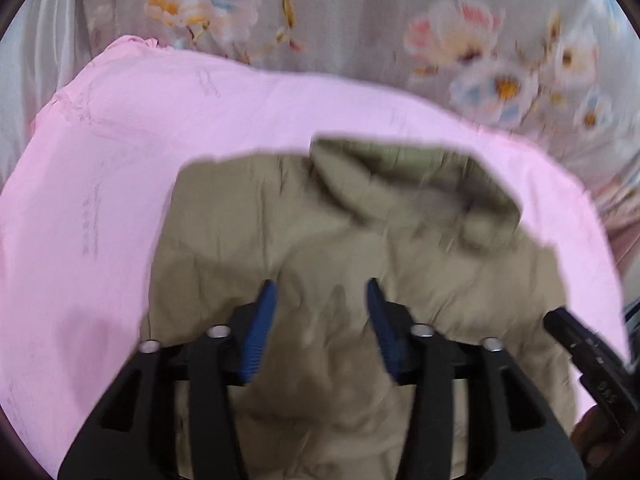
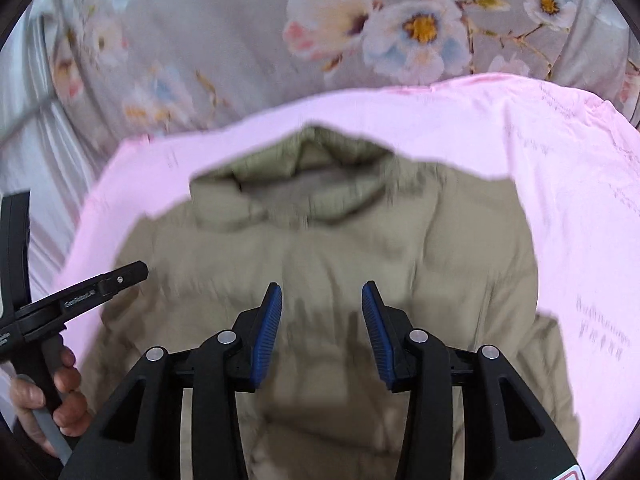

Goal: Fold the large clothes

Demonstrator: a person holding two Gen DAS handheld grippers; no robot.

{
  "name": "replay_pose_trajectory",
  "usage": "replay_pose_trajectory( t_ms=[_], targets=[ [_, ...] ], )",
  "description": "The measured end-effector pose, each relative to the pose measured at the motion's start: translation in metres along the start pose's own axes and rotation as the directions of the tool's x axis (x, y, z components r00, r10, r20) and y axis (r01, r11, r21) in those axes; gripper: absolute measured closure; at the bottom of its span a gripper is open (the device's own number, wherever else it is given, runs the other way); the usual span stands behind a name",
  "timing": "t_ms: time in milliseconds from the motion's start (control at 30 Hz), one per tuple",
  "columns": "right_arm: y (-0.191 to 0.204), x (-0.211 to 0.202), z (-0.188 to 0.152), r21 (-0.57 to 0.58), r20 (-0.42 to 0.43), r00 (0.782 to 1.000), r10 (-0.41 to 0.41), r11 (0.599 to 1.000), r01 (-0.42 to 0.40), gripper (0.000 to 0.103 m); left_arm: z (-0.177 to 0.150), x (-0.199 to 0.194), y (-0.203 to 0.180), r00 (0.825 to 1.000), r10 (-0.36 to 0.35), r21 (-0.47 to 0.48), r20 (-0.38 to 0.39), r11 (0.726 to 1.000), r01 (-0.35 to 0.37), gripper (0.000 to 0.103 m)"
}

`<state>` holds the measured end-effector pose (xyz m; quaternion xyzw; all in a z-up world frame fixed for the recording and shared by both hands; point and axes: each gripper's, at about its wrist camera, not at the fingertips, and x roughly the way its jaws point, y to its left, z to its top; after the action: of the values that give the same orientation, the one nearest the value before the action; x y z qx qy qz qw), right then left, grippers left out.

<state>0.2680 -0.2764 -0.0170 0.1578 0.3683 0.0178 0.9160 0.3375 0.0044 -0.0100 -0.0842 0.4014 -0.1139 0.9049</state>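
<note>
A khaki padded jacket [image 1: 320, 248] lies on a pink sheet [image 1: 120, 160], its collar [image 1: 420, 184] at the far end. My left gripper [image 1: 322, 292] is open and empty, hovering above the jacket's body. In the right wrist view the same jacket [image 2: 340, 240] fills the middle, collar [image 2: 312, 168] far. My right gripper [image 2: 322, 292] is open and empty above the jacket. The left gripper's handle [image 2: 80, 296] shows at the left of the right wrist view, held by a hand [image 2: 60, 392]. Both views are motion-blurred.
The pink sheet [image 2: 560, 200] lies on a bed with a grey floral cover [image 1: 360, 20], also in the right wrist view [image 2: 240, 40]. White satin fabric [image 2: 32, 152] lies at the far left. The other gripper's black body [image 1: 588, 360] shows at the right edge.
</note>
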Motion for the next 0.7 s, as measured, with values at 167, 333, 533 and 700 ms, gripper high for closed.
replay_pose_trajectory(
  t_ms=[167, 333, 533, 700],
  targets=[
    [-0.027, 0.037, 0.046, 0.153, -0.021, 0.995, 0.092, 0.984, -0.088, 0.061, 0.051, 0.045, 0.002, 0.994, -0.091, -0.083, -0.061, 0.993, 0.086, 0.034],
    [-0.048, 0.092, 0.045, 0.316, -0.097, 0.981, 0.169, 0.940, -0.130, 0.060, 0.045, 0.114, 0.004, 0.945, -0.242, -0.224, -0.221, 0.955, 0.192, 0.036],
    [-0.043, 0.103, 0.048, 0.303, -0.056, 0.975, 0.213, 0.934, -0.187, 0.100, 0.046, 0.112, -0.007, 0.949, -0.264, -0.210, -0.171, 0.951, 0.227, 0.097],
    [-0.039, 0.096, 0.038, 0.186, -0.047, 0.993, 0.108, 0.978, -0.098, 0.100, 0.032, 0.106, 0.001, 0.966, -0.210, -0.149, -0.153, 0.971, 0.188, 0.099]
  ],
)
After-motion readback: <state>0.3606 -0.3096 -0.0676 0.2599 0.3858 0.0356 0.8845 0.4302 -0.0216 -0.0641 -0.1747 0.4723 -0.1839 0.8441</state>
